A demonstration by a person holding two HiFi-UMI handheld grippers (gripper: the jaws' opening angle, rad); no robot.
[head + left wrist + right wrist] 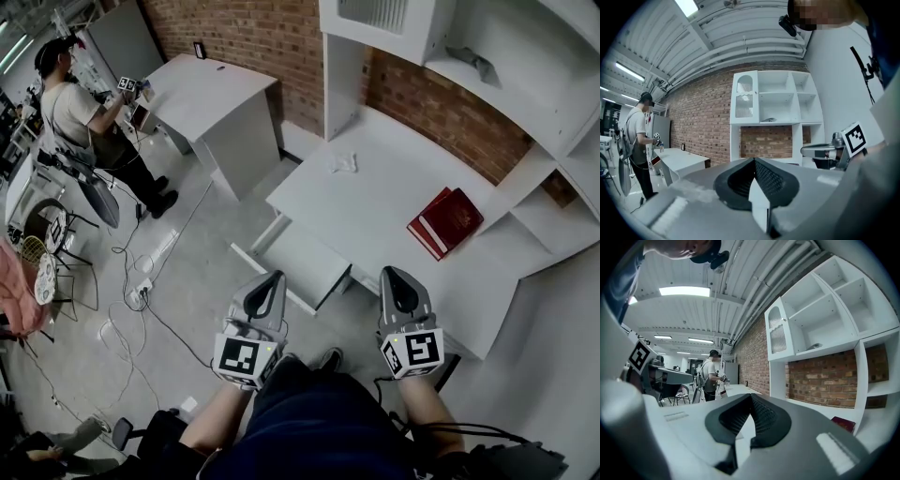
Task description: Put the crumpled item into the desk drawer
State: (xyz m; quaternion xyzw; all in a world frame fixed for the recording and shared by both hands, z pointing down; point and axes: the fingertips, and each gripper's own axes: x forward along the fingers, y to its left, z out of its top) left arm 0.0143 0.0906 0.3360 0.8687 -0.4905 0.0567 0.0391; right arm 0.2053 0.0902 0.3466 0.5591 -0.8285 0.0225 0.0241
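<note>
A small white crumpled item (345, 162) lies on the white desk (375, 202) near its far left corner. Below the desk's front left edge, a white drawer (300, 265) stands pulled out. My left gripper (277, 278) hovers over the floor just in front of the drawer, jaws shut and empty. To the right, my right gripper (389, 274) is at the desk's front edge, also shut on nothing. In the left gripper view the left gripper (753, 161) has its pads meeting; the right gripper (750, 397) looks the same in its own view.
A red book (445, 221) lies on the desk's right part. White shelves (525, 84) rise behind the desk, with a grey crumpled thing (480, 64) on one. A second white desk (211, 94) and a person (80, 112) are at the far left. Cables (131, 300) trail over the floor.
</note>
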